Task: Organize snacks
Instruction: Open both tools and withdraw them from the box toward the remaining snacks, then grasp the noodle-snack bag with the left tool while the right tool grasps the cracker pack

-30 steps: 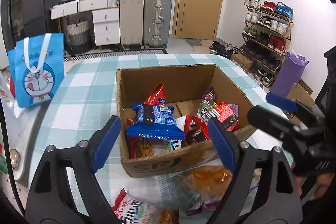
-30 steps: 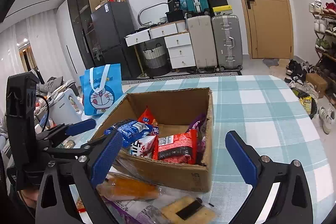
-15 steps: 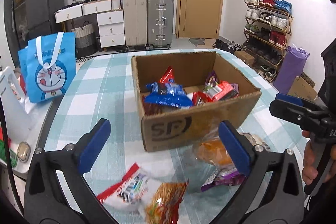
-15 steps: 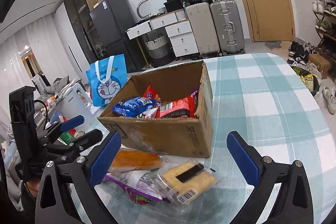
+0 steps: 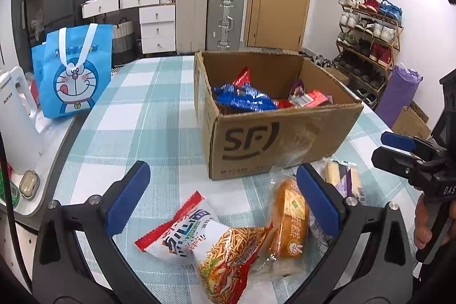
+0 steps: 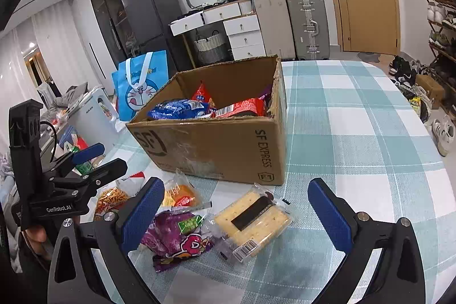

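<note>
A brown cardboard box (image 5: 273, 130) (image 6: 216, 144) stands on the checked table, holding several snack packs, a blue one (image 5: 242, 100) on top. In front of it lie loose snacks: a noodle-snack bag (image 5: 222, 255), a wrapped orange bun (image 5: 289, 221), a purple packet (image 6: 176, 238) and a clear pack of crackers (image 6: 250, 221). My left gripper (image 5: 225, 201) hovers open above the noodle bag and bun, nothing between its pads. My right gripper (image 6: 236, 207) is open over the crackers and purple packet, holding nothing.
A blue cartoon tote bag (image 5: 74, 73) and a white kettle (image 5: 14, 118) stand at the table's left edge. Suitcases, drawers and a door line the far wall; a shoe rack (image 5: 367, 33) is at the right. The checked tablecloth (image 6: 356, 118) stretches right of the box.
Both grippers have pulled back from over the box and sunk toward the near table. The loose snacks in front of the box have come into view beneath them. The left jaws stand wider.
</note>
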Tool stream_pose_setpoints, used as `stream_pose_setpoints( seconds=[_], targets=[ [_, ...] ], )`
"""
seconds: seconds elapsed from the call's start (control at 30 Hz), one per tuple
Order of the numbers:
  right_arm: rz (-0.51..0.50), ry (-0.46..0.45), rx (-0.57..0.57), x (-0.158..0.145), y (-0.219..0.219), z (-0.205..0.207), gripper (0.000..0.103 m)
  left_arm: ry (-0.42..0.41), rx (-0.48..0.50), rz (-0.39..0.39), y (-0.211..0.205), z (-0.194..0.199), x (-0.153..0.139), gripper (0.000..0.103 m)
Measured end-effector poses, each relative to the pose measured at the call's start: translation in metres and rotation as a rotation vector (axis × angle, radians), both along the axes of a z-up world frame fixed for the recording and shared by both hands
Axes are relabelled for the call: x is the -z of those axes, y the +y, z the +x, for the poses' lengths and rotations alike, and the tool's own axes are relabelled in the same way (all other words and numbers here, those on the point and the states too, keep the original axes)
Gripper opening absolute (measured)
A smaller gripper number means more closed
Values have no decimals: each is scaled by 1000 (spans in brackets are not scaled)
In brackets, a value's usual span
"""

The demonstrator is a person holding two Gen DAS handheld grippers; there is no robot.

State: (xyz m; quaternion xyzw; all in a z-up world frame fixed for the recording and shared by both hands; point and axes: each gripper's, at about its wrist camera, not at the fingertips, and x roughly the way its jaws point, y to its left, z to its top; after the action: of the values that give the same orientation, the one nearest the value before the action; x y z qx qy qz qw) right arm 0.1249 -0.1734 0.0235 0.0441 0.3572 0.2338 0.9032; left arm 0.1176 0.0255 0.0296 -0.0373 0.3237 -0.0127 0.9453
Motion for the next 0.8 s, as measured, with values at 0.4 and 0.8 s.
stream_pose_setpoints(
  seconds=[0.4,0.8],
  targets=[
    [-88,59,2,14,3,4,102,48,27,65,0,-9,12,102],
    [-145,172,63,41,-13,24,102,152,86,68,12,-7,23,102]
  ],
)
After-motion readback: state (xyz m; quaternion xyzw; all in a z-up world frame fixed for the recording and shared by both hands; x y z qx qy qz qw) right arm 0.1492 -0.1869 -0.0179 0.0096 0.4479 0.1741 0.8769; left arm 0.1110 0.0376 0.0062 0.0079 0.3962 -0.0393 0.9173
